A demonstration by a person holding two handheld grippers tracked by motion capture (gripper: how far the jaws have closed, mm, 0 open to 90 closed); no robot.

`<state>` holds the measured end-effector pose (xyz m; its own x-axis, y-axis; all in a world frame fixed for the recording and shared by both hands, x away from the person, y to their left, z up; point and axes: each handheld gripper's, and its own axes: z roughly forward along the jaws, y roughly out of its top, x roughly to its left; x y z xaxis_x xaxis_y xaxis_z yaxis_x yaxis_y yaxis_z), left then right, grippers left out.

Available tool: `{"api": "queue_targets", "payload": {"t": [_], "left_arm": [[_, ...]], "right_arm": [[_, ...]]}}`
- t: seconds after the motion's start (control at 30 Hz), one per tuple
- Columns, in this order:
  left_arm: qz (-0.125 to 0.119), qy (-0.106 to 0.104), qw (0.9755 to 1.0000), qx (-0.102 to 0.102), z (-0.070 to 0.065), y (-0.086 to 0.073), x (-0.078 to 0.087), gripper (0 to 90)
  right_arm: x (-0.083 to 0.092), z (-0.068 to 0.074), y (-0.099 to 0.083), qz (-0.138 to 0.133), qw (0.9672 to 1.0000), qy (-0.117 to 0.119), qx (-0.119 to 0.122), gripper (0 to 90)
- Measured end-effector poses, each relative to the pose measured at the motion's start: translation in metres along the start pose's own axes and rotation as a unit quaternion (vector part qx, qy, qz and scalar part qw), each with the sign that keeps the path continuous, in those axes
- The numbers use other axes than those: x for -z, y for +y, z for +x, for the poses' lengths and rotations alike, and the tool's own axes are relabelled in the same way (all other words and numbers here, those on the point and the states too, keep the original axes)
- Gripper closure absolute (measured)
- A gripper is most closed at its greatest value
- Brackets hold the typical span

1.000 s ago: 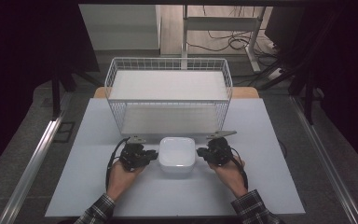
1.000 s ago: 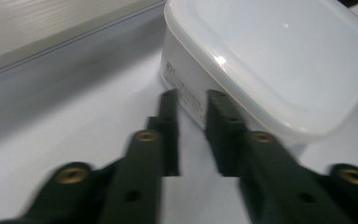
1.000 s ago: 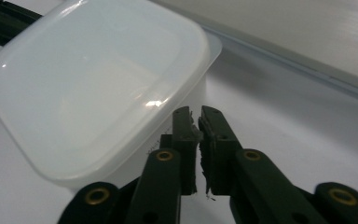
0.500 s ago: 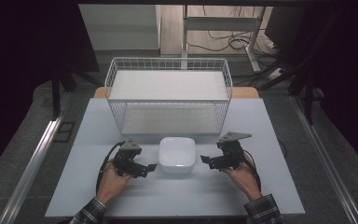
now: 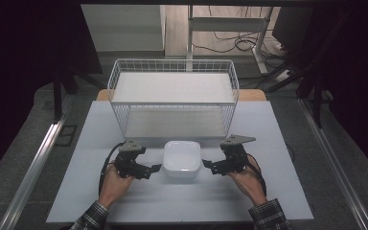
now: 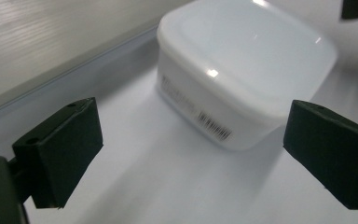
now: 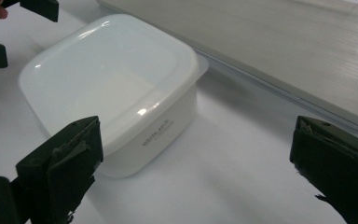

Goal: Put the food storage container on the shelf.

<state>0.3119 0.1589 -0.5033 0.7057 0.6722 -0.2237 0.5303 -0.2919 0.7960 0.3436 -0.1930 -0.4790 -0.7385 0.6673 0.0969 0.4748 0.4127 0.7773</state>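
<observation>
White lidded container (image 5: 182, 159) sat on the bench (image 5: 278, 191) before the wire basket (image 5: 172, 98), released; left tool (image 5: 154, 167) and right tool (image 5: 206, 166) flanked it, jaws just opened, nothing between them.

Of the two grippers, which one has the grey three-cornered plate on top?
The right gripper, right of the white container, carries the grey plate. The left gripper has none visible.

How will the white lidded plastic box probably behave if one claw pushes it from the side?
The white plastic box looks low and wide with a flat base, so it would probably slide, not tip. Its glossy walls may slip in a grip. It seems stiff and fairly light, though its contents are hidden.
</observation>
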Motion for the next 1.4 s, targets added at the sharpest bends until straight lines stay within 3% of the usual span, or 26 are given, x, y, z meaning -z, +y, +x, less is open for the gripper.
{"api": "queue_targets", "payload": {"t": [0.13, 0.2, 0.3, 0.57, 0.63, 0.73, 0.77, 0.8, 0.83, 0.9, 0.93, 0.97, 1.07, 1.1, 1.13, 1.2, 1.33, 1.4], "left_arm": [[0.002, -0.011, 0.9999, 0.004, -0.004, 0.010, -0.003, 3.9], [0.011, -0.018, 0.9998, -0.004, -0.006, 0.016, -0.009, 3.4], [0.017, -0.021, 0.9996, -0.001, -0.008, 0.020, -0.016, 4.4], [0.021, -0.021, 0.9996, 0.005, -0.007, 0.026, -0.031, 8.0], [0.026, -0.031, 0.9989, 0.023, -0.004, 0.024, -0.040, 8.1], [0.031, -0.045, 0.9980, 0.031, -0.002, 0.022, -0.045, 7.1], [0.031, -0.061, 0.9966, 0.045, -0.001, 0.020, -0.047, 7.1], [0.031, -0.061, 0.9966, 0.045, -0.001, 0.020, -0.047, 7.6], [0.031, -0.082, 0.9949, 0.050, 0.000, 0.019, -0.047, 10.8], [0.032, -0.085, 0.9945, 0.053, 0.000, 0.019, -0.047, 16.7], [0.034, -0.091, 0.9937, 0.056, 0.000, 0.019, -0.046, 16.7], [0.040, -0.099, 0.9923, 0.064, 0.001, 0.018, -0.043, 22.8], [0.040, -0.103, 0.9913, 0.072, 0.002, 0.017, -0.037, 29.9], [0.033, -0.102, 0.9913, 0.076, 0.003, 0.014, -0.029, 41.1], [0.034, -0.103, 0.9909, 0.080, 0.003, 0.013, -0.026, 46.3], [0.033, -0.105, 0.9904, 0.084, 0.003, 0.012, -0.024, 51.8], [0.028, -0.108, 0.9888, 0.100, 0.002, 0.008, -0.016, 61.8], [0.025, -0.099, 0.9888, 0.109, -0.003, 0.007, -0.012, 64.1]], "right_arm": [[-0.005, 0.004, 0.005, -0.004, 1.0000, 0.008, -0.001, 3.3], [-0.010, 0.008, 0.009, 0.003, 0.9999, -0.010, 0.002, 2.4], [-0.014, 0.010, 0.012, 0.006, 0.9999, -0.013, -0.001, 1.2], [-0.027, 0.015, 0.020, 0.018, 0.9996, 0.003, -0.020, 7.4], [-0.031, 0.015, 0.019, 0.025, 0.9994, 0.002, -0.024, 9.7], [-0.035, 0.013, 0.018, 0.035, 0.9988, 0.010, -0.032, 11.4], [-0.037, 0.012, 0.017, 0.038, 0.9978, 0.027, -0.046, 15.0], [-0.037, 0.012, 0.017, 0.038, 0.9978, 0.027, -0.046, 15.0], [-0.038, 0.010, 0.016, 0.045, 0.9958, 0.050, -0.062, 18.6], [-0.038, 0.008, 0.015, 0.049, 0.9928, 0.077, -0.078, 26.0], [-0.038, 0.008, 0.015, 0.049, 0.9928, 0.077, -0.078, 26.0], [-0.037, 0.011, 0.015, 0.061, 0.9910, 0.081, -0.088, 24.5], [-0.033, 0.013, 0.016, 0.066, 0.9912, 0.074, -0.087, 29.5], [-0.028, 0.014, 0.015, 0.065, 0.9909, 0.070, -0.095, 37.9], [-0.025, 0.014, 0.014, 0.064, 0.9900, 0.071, -0.104, 42.5], [-0.021, 0.014, 0.012, 0.063, 0.9879, 0.077, -0.118, 49.4], [-0.012, 0.019, 0.012, 0.060, 0.9876, 0.070, -0.127, 60.6], [-0.010, 0.020, 0.010, 0.056, 0.9857, 0.070, -0.143, 64.3]]}}
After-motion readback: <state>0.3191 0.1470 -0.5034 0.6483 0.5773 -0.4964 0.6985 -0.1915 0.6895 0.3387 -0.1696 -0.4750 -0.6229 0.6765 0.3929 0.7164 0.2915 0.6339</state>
